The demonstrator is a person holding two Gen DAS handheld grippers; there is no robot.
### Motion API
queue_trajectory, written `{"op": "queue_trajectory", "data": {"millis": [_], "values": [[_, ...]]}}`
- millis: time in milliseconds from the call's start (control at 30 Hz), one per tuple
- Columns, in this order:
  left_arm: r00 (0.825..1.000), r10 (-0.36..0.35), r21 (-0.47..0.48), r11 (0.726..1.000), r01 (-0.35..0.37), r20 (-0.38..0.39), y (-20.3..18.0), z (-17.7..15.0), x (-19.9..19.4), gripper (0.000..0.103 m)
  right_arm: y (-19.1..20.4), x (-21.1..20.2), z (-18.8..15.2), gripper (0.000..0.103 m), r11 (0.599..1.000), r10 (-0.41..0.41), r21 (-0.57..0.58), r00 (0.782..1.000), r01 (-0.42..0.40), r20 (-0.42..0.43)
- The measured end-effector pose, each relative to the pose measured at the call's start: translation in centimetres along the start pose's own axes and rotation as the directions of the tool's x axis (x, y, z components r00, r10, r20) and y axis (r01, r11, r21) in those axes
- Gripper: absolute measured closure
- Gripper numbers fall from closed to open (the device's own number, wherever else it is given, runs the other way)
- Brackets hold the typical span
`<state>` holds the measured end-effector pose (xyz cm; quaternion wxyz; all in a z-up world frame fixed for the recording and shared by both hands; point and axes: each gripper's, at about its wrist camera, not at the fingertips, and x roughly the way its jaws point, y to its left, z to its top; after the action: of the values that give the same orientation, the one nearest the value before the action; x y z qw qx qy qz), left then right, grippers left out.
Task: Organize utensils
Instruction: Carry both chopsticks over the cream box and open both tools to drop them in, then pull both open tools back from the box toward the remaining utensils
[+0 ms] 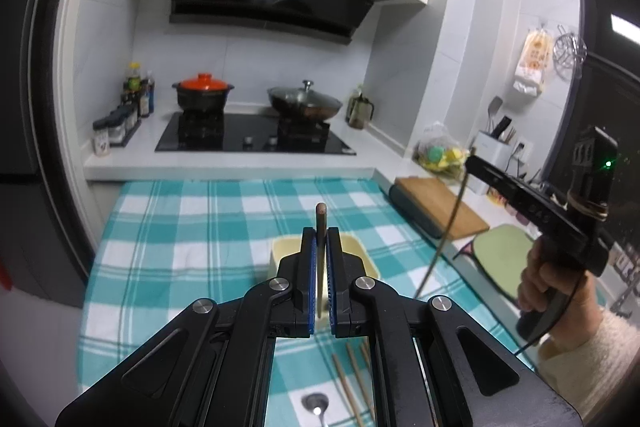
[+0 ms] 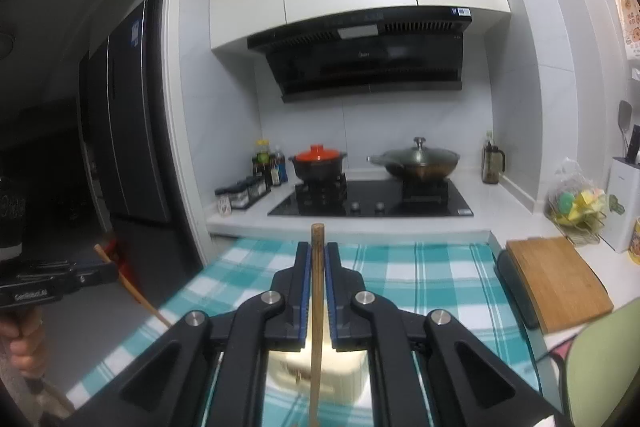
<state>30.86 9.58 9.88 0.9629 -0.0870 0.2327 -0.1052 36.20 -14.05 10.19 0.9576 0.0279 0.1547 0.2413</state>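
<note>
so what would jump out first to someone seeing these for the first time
Each gripper's fingers are shut on a single upright chopstick: the left gripper and the right gripper, over a teal checked cloth. Behind, an orange-lidded pot sits on the black stove.

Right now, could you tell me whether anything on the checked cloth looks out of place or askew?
Nothing is spilled or damaged. A few chopsticks lie loose on the checked cloth beside a spoon, outside the cream container. Each gripper is shut on one chopstick: left gripper, right gripper.
</note>
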Motion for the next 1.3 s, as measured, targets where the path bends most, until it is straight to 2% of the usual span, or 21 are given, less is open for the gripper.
{"op": "queue_trajectory", "data": {"millis": [167,333,467,600,800,867,933,967,1000,1067,1133,1233,1300], "values": [[0.999,0.031,0.034,0.999,-0.031,0.015,-0.5,3.0,3.6,0.100,0.4,3.9,3.2,0.096,1.000,0.000,-0.028,0.997,0.002,0.071],[0.997,0.052,0.036,0.998,-0.050,-0.065,-0.1,3.0,10.1,0.100,-0.1,9.2,3.1,0.096,0.998,-0.024,-0.050,0.997,0.028,0.070],[0.985,0.056,0.030,0.998,-0.052,-0.165,0.4,1.4,15.1,0.100,-1.3,13.4,0.8,0.096,0.999,-0.014,-0.037,1.000,0.013,-0.028],[0.961,0.066,0.035,0.998,-0.058,-0.268,0.6,-0.8,19.5,0.100,-2.5,16.9,-2.5,0.096,1.000,0.008,-0.009,0.986,-0.010,-0.166],[0.939,0.129,0.083,0.991,-0.108,-0.318,0.0,-2.5,22.7,0.097,-4.0,20.0,-6.0,0.095,1.000,0.011,0.031,0.956,-0.002,-0.292],[0.939,0.134,0.079,0.990,-0.115,-0.318,0.1,-2.5,22.7,0.088,-4.7,20.7,-6.3,0.092,0.997,0.009,0.070,0.946,0.014,-0.324],[0.944,0.148,0.078,0.988,-0.131,-0.294,0.0,-2.2,21.7,0.061,-5.4,20.8,-6.3,0.074,0.994,-0.017,0.098,0.941,0.054,-0.339],[0.950,0.149,0.078,0.988,-0.132,-0.275,-0.1,-2.2,20.8,0.055,-5.6,20.6,-6.1,0.064,0.992,-0.025,0.111,0.944,0.065,-0.329],[0.955,0.149,0.083,0.988,-0.132,-0.257,-0.1,-2.1,19.9,0.047,-5.8,19.8,-5.8,0.061,0.990,-0.031,0.122,0.951,0.072,-0.308],[0.961,0.160,0.090,0.986,-0.143,-0.225,-0.1,-2.2,17.9,0.037,-5.8,18.3,-5.2,0.061,0.991,-0.038,0.112,0.959,0.072,-0.282],[0.967,0.157,0.086,0.986,-0.142,-0.201,0.0,-2.8,15.6,0.024,-5.4,16.4,-4.6,0.060,0.994,-0.056,0.081,0.963,0.079,-0.263],[0.976,0.152,0.092,0.986,-0.139,-0.154,0.1,-4.2,11.9,0.010,-4.7,12.8,-4.3,0.051,0.997,-0.058,0.042,0.971,0.070,-0.233],[0.980,0.155,0.113,0.983,-0.141,-0.124,-0.1,-5.5,9.4,0.007,-4.1,9.9,-4.5,0.051,0.998,-0.057,0.016,0.974,0.062,-0.221]]}}
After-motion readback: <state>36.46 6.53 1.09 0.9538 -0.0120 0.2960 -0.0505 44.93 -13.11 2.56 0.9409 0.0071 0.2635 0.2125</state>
